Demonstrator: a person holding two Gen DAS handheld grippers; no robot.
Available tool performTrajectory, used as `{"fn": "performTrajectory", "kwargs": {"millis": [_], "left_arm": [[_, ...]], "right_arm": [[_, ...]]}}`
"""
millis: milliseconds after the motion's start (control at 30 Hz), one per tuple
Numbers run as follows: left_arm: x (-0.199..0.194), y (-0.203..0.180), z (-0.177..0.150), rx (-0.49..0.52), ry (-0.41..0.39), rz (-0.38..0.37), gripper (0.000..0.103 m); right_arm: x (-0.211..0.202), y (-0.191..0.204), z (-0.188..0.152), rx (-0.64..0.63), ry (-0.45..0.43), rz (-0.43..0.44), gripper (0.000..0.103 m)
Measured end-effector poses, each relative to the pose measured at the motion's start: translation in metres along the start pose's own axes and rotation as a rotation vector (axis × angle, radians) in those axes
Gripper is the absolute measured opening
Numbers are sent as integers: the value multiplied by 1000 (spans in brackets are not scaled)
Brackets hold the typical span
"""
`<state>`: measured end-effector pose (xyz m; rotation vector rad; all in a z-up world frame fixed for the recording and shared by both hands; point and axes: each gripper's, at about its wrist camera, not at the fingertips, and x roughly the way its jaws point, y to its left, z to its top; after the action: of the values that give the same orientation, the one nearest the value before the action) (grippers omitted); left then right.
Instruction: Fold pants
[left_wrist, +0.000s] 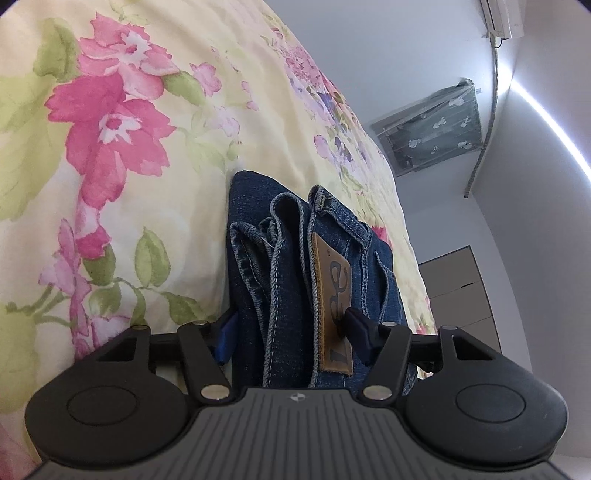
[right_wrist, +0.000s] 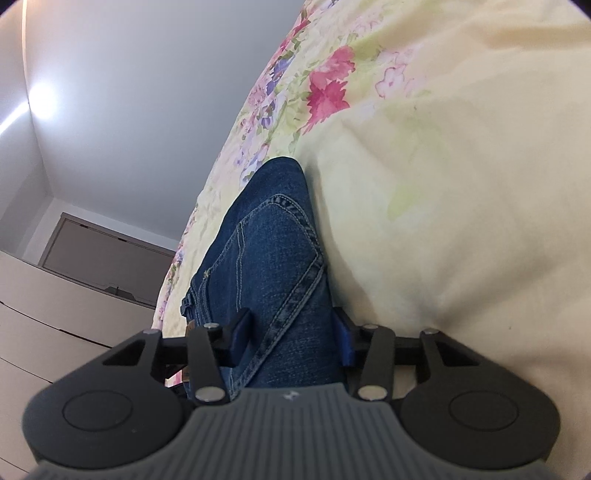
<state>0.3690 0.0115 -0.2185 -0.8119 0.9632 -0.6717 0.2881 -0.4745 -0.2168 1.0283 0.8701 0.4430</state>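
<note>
Dark blue jeans (left_wrist: 255, 206) lie folded into a thick stack on the flowered bedspread (left_wrist: 147, 177). In the left wrist view I see the stack's layered edges, the waistband and a brown leather label (left_wrist: 332, 295). My left gripper (left_wrist: 290, 328) is shut on this end, one pad on the label and the other against the bottom layer. In the right wrist view the jeans (right_wrist: 273, 229) show a stitched back pocket. My right gripper (right_wrist: 291, 336) is shut on that end, with the denim filling the gap between its blue pads.
The pale yellow bedspread (right_wrist: 461, 184) spreads wide on both sides of the jeans. Beyond the bed are grey walls, a curtained window (left_wrist: 436, 129), an air conditioner (left_wrist: 502, 18) and light drawers (right_wrist: 55, 314).
</note>
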Motion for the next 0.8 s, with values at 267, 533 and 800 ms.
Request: {"fn": "performTrajectory", "kwargs": {"millis": [267,533,800], "left_arm": [[-3,-8,-4,23,-24,23,50],[-7,-36,-2,85,-14,109,43],[-13,-58,3,112,-7,124,37]], "right_arm": [[2,1,-1,-23,-8,7,33],[-3,22,0,-94,-12,-49,25],[-8,55,4,-161,-5,-63,22]]}}
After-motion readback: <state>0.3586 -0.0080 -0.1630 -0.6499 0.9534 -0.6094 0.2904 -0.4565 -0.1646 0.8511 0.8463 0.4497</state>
